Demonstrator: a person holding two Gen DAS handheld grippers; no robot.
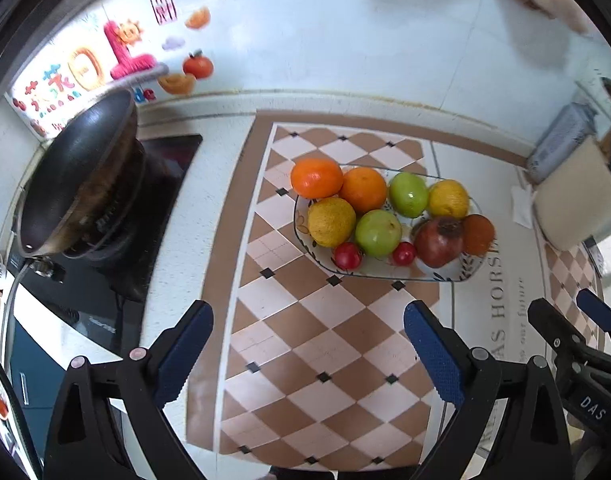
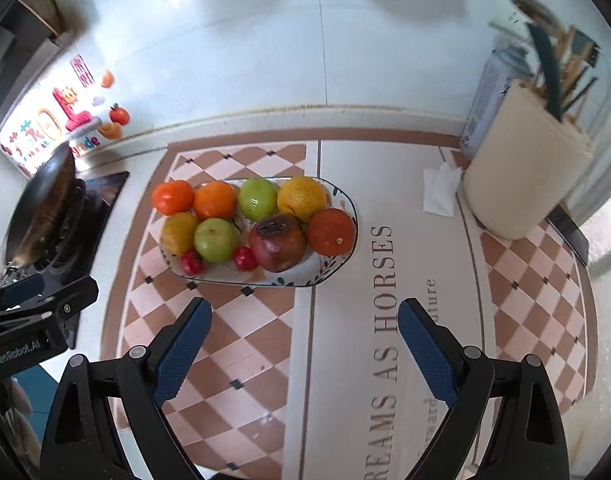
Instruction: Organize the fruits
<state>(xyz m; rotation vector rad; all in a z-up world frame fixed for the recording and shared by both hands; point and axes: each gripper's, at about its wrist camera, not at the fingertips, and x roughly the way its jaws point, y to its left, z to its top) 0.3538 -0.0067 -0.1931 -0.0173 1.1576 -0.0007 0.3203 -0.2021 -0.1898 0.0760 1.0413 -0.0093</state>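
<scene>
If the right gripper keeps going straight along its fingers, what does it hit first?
Probably the patterned mat, just short of the fruit plate. The right gripper is open and empty, angled steeply down; nothing lies between its fingers and the mat. Depth is unclear, so the plate's near rim is possible.

Open mat [image 2: 241, 344] at frame bottom, below full plate [image 2: 345, 196]; pan [image 2: 41, 208] far left, tall jar [image 2: 521, 176] upper right.

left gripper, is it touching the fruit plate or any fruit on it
Apart. In the left wrist view the left gripper is open, with bare checkered mat between its fingertips and the plate.
</scene>
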